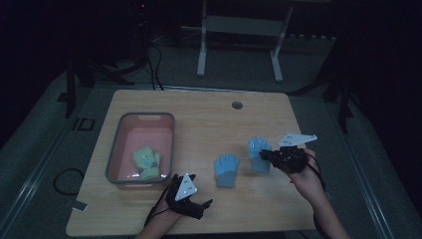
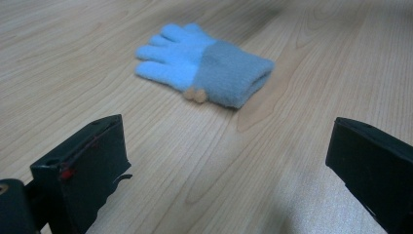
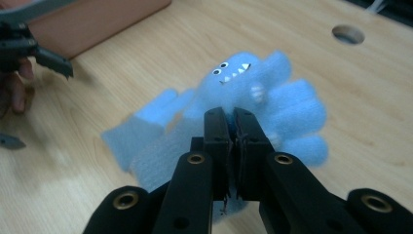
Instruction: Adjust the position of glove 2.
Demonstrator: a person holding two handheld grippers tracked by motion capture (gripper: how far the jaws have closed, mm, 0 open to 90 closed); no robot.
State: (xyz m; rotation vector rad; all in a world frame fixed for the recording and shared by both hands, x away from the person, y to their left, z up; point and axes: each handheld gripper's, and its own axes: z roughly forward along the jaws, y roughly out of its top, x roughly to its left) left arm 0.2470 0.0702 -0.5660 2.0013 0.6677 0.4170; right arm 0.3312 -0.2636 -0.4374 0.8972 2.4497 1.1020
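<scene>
A blue glove with a monster face [image 3: 243, 87] was pinched between the closed jaws of the right gripper [image 3: 233, 119], above the wooden table [image 1: 209, 119]. A second blue glove [image 2: 204, 63] lay flat nearby. The left gripper [image 2: 224, 161] was held wide open, empty.

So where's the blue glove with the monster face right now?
The monster-face glove is pinched in the right gripper at the table's right, beside the other blue glove lying flat.

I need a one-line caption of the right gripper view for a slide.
Right gripper, jaws shut on a blue monster-face glove, above the wooden table.
</scene>
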